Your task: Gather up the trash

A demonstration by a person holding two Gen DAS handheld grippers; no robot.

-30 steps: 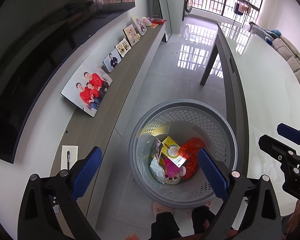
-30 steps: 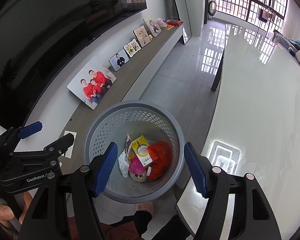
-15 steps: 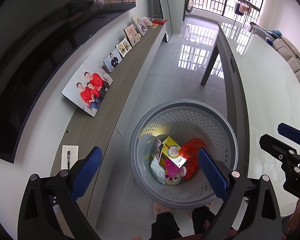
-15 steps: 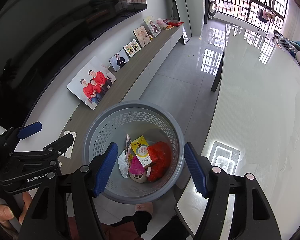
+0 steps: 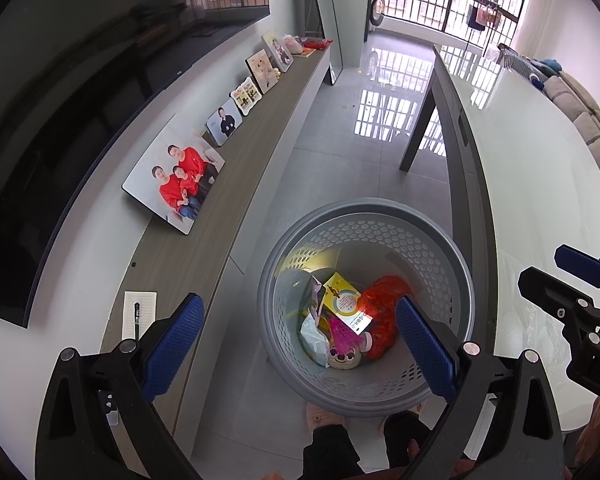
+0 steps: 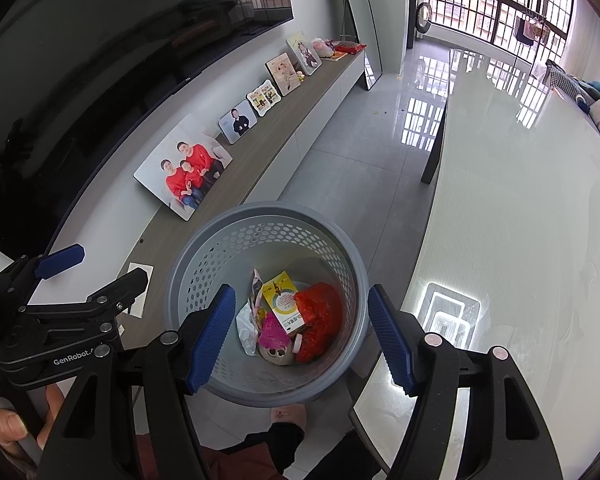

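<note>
Both tools are spread wide with nothing in them, left tool (image 5: 298,344) and right tool (image 6: 302,336) hanging right over the gray basket (image 5: 364,210) on the floor. Trash (image 6: 288,320) is piled in the bottom: yellow box, red bag, wrappers. Looks like a drop-off just wrapped up, so next I'd go hunting for more.

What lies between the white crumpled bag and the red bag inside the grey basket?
In the right wrist view, a yellow box and a pink-hatted toy lie between the white bag and the red bag in the basket.
</note>
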